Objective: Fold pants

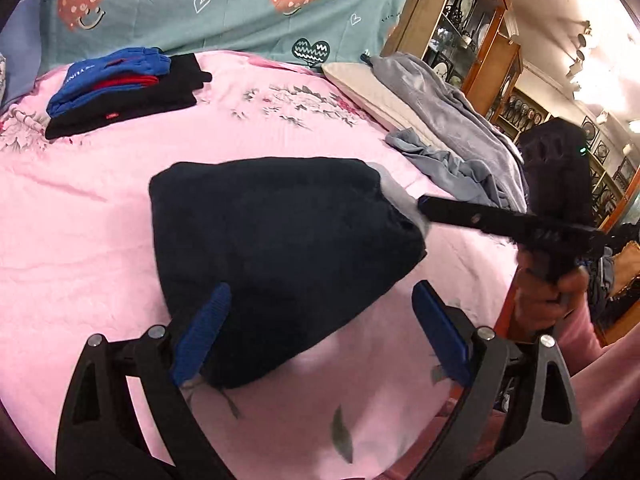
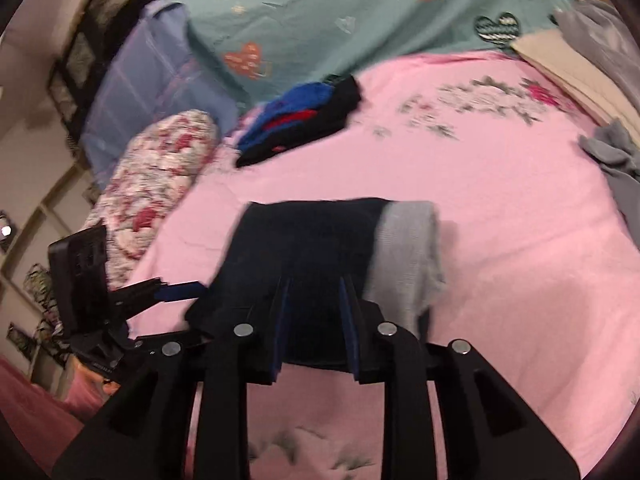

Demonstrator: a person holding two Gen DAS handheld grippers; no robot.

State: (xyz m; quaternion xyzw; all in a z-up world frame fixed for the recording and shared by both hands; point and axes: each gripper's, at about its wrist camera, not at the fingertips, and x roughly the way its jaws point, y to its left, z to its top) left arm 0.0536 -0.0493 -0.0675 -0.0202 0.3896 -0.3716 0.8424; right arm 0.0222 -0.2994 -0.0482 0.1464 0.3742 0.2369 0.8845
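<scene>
Landmark: the pants (image 1: 276, 248) — a dark navy folded bundle lying mid-bed on the pink sheet (image 1: 80, 240).

Far left of the pants, at the head of the bed, your stack (image 1: 124, 92) of folded clothes sits in blue, red and black, well apart from the pants. Behind it hangs the teal cloth (image 1: 224, 0) with hearts.

Your left gripper (image 1: 320, 324) is at the near edge of the pants, jaws spread wide. One blue pad (image 1: 204, 332) lies on the near left part of the bundle, the other pad (image 1: 438, 332) is just off its right side over the sheet — nothing is clamped.

Your right gripper (image 2: 314, 320) comes in from the right side of the pants. Its jaws are narrowed around the navy edge; whether they actually pinch the fabric, you cannot tell. A grey lining (image 2: 408, 256) shows at that end.

Right of the pants, a grey garment (image 1: 460, 136) lies crumpled over a cream pillow (image 1: 360, 88).
</scene>
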